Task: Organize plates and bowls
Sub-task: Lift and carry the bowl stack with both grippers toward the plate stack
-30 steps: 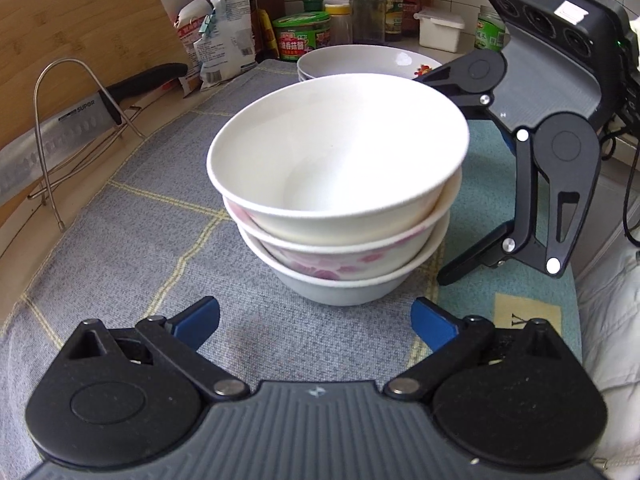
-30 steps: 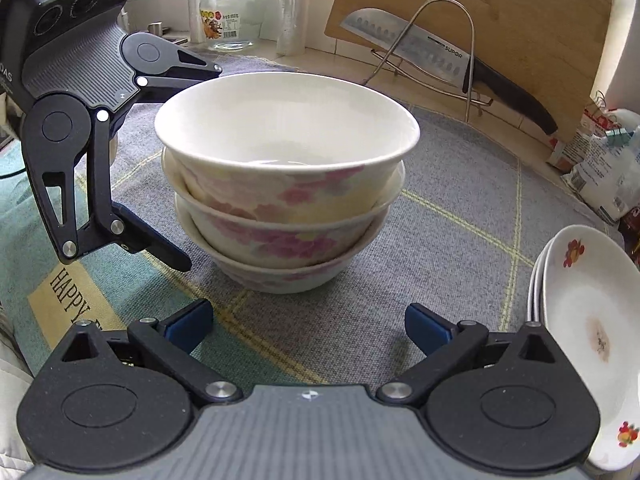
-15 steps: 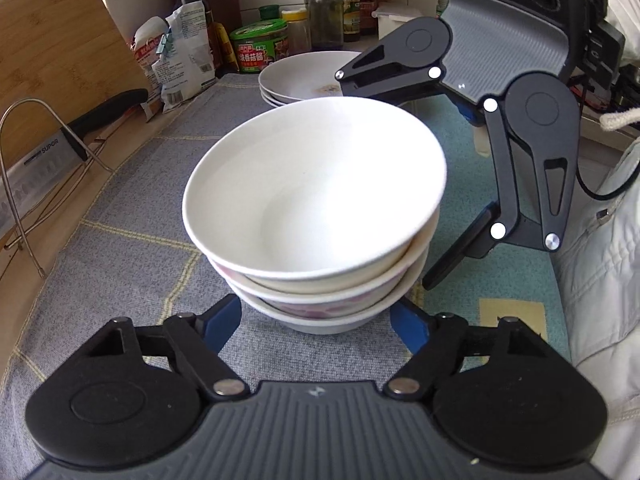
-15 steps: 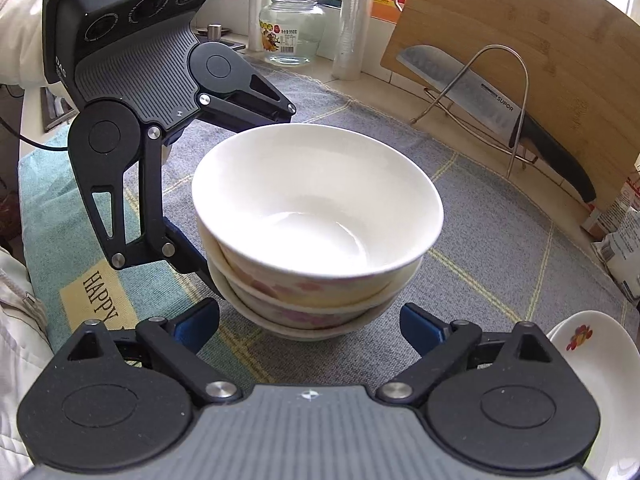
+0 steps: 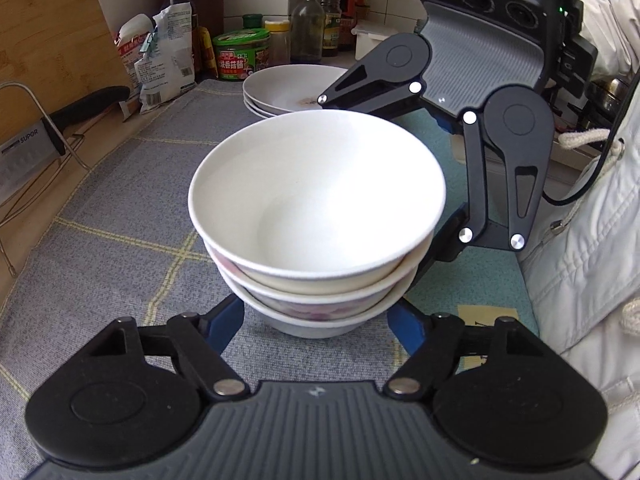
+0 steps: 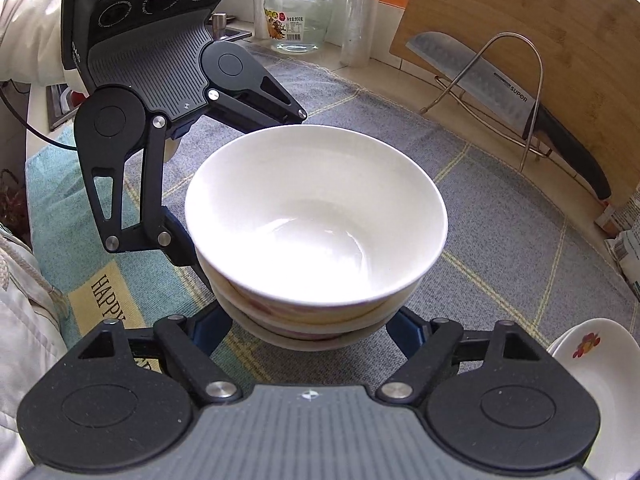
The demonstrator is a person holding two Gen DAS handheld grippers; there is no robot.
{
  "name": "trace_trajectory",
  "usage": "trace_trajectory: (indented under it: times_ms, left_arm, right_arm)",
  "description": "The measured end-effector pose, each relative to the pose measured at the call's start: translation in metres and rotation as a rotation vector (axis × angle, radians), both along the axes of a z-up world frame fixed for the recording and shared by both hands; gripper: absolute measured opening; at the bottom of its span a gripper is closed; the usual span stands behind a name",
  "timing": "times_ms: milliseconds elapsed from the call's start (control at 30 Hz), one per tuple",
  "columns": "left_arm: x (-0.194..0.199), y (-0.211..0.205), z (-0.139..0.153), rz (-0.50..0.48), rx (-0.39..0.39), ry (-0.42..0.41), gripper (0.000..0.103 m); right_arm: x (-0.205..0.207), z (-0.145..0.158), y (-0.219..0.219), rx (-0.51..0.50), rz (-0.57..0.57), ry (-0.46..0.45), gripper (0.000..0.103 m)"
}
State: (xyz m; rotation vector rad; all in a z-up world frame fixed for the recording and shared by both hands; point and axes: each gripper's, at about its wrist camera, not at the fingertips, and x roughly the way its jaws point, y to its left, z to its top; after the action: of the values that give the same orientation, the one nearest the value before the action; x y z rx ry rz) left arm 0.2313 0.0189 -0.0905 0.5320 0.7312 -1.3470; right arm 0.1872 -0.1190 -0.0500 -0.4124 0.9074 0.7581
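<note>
With both grippers at opposite sides, the bowl stack [image 5: 316, 224] sat on the mat [image 5: 120, 216] btwn them: left gripper [image 5: 318, 320] clamped its base, right gripper [image 6: 308, 330] just closing round it, contact unclear.

I closed both grippers, left gripper [image 5: 316, 320] and right gripper [image 6: 312, 332], on the bowl stack [image 5: 316, 216] (approaching from 6 o'clock).

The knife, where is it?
In the right wrist view the knife leans in a wire rack at upper right, against the wooden cutting board.
</note>
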Motion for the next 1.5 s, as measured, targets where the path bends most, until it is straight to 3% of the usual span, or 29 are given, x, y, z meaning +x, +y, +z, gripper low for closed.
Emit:
trace_trajectory:
  times_ms: [400, 1500]
  left_arm:
    - [0.003, 0.004, -0.002, -0.032, -0.030, 0.014, 0.078]
    - [-0.004, -0.002, -0.001, -0.125, 0.030, -0.118, 0.079]
  right_arm:
    - [0.005, 0.001, 0.004, -0.020, 0.004, 0.031, 0.087]
    - [0.006, 0.002, 0.004, -0.015, 0.032, 0.042, 0.086]
